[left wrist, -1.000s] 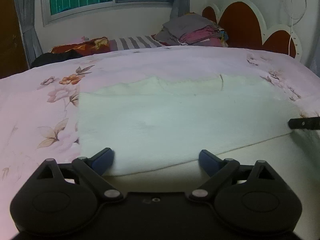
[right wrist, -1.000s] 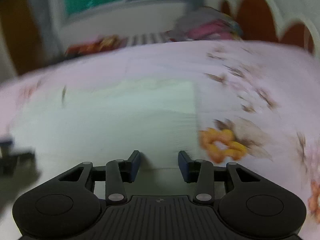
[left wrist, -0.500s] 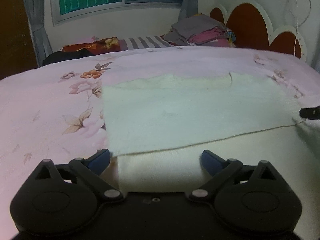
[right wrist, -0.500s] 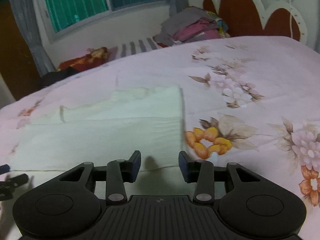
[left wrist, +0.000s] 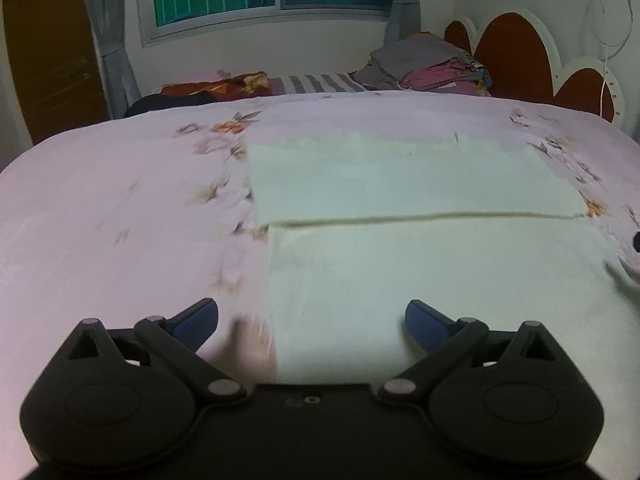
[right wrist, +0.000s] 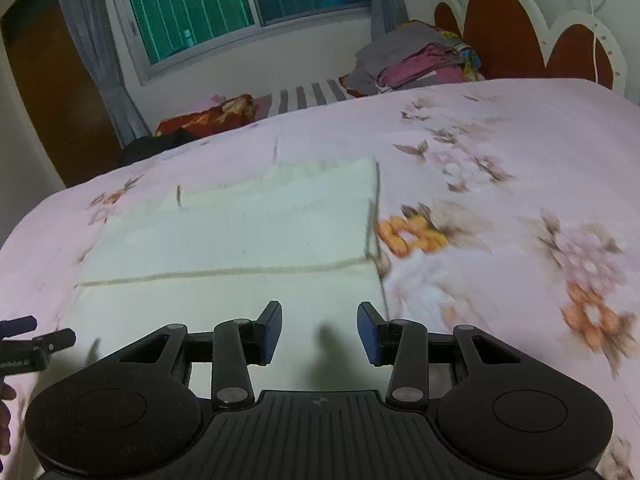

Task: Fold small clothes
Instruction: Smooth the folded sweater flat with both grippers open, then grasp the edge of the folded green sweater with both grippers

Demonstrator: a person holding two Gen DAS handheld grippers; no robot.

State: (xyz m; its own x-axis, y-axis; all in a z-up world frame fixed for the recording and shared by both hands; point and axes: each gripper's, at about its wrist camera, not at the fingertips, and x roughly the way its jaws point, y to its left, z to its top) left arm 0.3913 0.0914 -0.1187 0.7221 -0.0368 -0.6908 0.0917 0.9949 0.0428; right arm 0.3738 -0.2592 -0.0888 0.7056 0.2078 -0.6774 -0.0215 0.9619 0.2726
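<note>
Black hand-held gripper (right wrist: 319, 330) w/ blue pads (right wrist: 272, 330), silver screws.

- Cloth (left wrist: 420, 276): pale, soft, matt weave.
- Bedsheet (left wrist: 120, 220): smooth floral fabric.
- Left gripper (left wrist: 312, 322): matt black plastic, blue pads (left wrist: 198, 320).
- Headboard (right wrist: 504, 36): glossy.

no readable text anywhere; faint white lettering on the left gripper (right wrist: 24, 354) is too blurred to read.
</note>
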